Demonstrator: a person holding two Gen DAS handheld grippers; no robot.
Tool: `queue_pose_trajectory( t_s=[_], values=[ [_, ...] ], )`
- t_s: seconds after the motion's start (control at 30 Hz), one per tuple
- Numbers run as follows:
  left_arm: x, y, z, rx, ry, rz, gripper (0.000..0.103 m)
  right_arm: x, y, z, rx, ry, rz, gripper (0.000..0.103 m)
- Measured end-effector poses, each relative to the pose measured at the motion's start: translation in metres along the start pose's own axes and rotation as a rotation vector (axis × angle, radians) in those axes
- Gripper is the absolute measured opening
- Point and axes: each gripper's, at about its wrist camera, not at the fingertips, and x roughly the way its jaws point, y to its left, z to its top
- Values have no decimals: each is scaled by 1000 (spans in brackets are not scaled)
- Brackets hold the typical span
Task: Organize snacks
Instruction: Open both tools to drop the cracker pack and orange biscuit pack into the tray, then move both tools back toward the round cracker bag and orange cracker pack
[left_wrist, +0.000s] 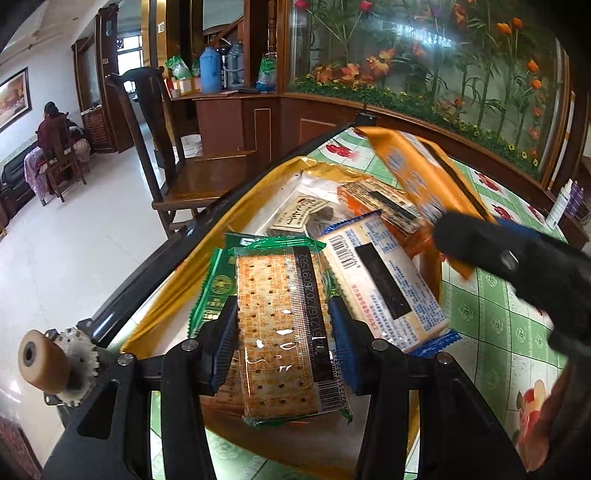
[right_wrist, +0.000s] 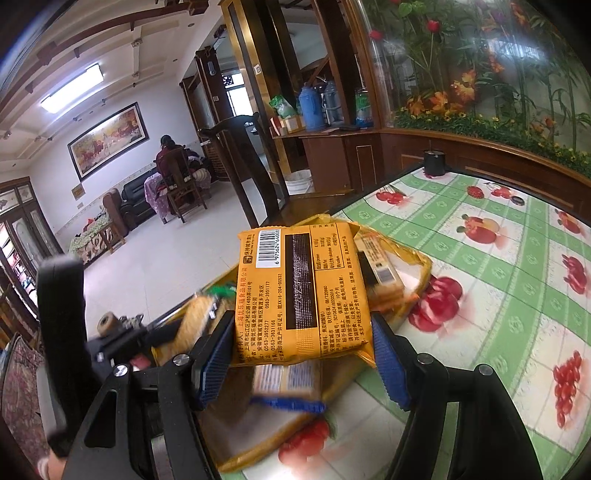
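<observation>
From the left wrist camera, the left gripper (left_wrist: 282, 325) slants downward over a gold-rimmed tray (left_wrist: 236, 206) at the near edge of the table (left_wrist: 491, 317). Its blue pads are clamped on the long sides of a green-wrapped cracker pack (left_wrist: 280, 325), whose clear window shows pale, dotted crackers and a dark printed strip. Just beside it in the tray lie a blue-wrapped cracker pack (left_wrist: 384, 280) and an orange-wrapped cracker pack (left_wrist: 376, 206). At upper right the right gripper (left_wrist: 480, 229) comes in, blurred, carrying an orange snack packet (left_wrist: 413, 173) above the tray.

From the right wrist camera, the right gripper (right_wrist: 303, 350) also tilts down, its pads pressed on both edges of the orange snack packet (right_wrist: 299, 291), back side up with barcode and black strip. The tray (right_wrist: 417, 269) lies below it; what it holds is smeared, probably the same packs.
</observation>
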Motion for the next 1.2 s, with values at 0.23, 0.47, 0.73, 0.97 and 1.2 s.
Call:
queue_pose_trajectory(
  t_s=[0.23,0.47,0.73,0.97,1.2],
  values=[
    [1,-3,2,2,-2,0,46,31,1,16,-4,26,28,71],
    [4,-6,7,4,1,-2,46,58,5,29,-36,54,34,71],
    [7,-11,13,-3,36,-29,86,67,0,29,-39,68,21,77],
    [7,-9,16,-38,57,-53,100,9,-49,12,77,-9,-32,78],
    [-12,0,28,-103,17,-90,103,-78,-114,-24,214,-95,-132,80]
  ],
)
